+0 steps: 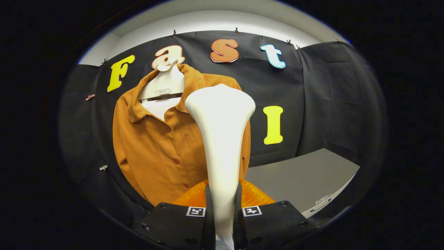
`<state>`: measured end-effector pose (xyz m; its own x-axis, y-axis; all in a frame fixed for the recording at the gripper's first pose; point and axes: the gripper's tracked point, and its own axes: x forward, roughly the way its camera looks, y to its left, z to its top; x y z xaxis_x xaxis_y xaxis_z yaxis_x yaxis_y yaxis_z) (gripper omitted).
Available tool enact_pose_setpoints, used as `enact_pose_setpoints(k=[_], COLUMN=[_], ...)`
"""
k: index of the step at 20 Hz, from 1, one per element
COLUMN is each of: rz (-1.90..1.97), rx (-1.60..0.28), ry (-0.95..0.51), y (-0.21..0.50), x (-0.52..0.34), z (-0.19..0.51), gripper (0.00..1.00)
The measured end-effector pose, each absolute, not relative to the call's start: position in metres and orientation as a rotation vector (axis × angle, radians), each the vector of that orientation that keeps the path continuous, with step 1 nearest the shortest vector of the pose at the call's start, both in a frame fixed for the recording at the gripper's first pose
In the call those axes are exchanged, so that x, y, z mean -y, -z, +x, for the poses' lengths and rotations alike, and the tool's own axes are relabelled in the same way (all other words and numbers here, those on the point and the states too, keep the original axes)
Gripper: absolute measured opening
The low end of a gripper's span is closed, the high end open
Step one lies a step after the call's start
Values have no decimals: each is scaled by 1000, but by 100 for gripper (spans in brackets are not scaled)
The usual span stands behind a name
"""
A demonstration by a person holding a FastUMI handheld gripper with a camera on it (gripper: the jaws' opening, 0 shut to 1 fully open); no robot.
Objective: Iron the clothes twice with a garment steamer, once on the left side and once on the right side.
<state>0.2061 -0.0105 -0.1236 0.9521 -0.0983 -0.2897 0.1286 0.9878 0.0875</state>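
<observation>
A white garment steamer (222, 139) stands upright between my fingers, its wide head raised in front of the shirt's right half. My gripper (222, 199) is shut on the steamer's slim handle, both black fingers pressing its sides. Behind it an orange-brown buttoned shirt (156, 149) hangs on a white hanger (163, 83) against the black cloth wall. The steamer head hides part of the shirt's right shoulder and chest. An orange translucent part (255, 198) of the steamer shows just beyond the fingers, low behind the handle.
A grey table top (305, 173) stretches to the right of the shirt, with a small metal fitting (322, 200) near its front edge. Black cloth walls close the booth behind and to the right.
</observation>
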Motion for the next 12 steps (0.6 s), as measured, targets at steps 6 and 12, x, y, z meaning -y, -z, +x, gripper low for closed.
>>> enact_pose_setpoints(k=[6, 12], rz=[64, 47], rx=[-333, -305], ry=[100, 127], y=[166, 185], x=[-4, -4], z=[240, 259], gripper=[24, 24])
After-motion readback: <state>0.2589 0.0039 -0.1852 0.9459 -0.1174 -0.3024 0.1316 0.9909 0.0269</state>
